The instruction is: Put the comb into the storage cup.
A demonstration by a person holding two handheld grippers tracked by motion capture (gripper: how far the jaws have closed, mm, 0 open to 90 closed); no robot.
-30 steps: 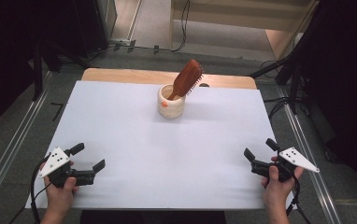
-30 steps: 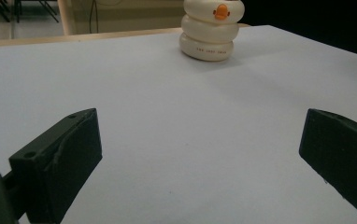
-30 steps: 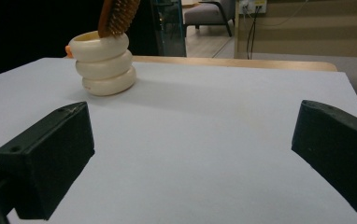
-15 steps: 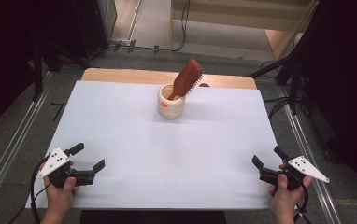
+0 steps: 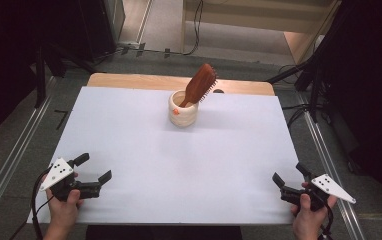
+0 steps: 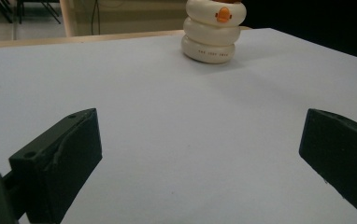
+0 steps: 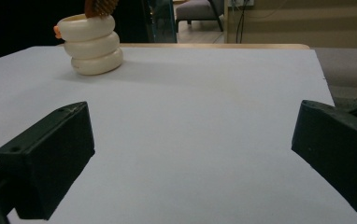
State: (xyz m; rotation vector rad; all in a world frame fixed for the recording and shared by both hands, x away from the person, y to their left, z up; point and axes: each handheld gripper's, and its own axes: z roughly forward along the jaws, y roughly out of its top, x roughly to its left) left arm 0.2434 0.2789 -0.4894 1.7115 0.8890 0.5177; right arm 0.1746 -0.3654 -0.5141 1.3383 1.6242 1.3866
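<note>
1. High view: a white sheet covers the worktop (image 5: 179, 165), whose wooden far edge shows beyond it. Near the far middle stands a cream ribbed holder (image 5: 183, 108) with a wooden hairbrush (image 5: 201, 85) leaning out of it, bristle head up and tilted to the right. The left tongs (image 5: 93, 169) sit at the near left corner in a hand (image 5: 63, 207), jaws spread wide and holding nothing. The right tongs (image 5: 290, 175) sit at the near right corner in the other hand (image 5: 309, 217), also spread and empty. Both are well apart from the holder.
2. Left gripper view: the two black jaws stand wide apart over bare white sheet; the holder (image 6: 212, 32) stands far ahead, an orange mark on its top ring.
3. Right gripper view: the jaws gape wide, nothing between them; the holder (image 7: 92, 45) stands far off at upper left, the hairbrush (image 7: 100, 6) rising from it.
</note>
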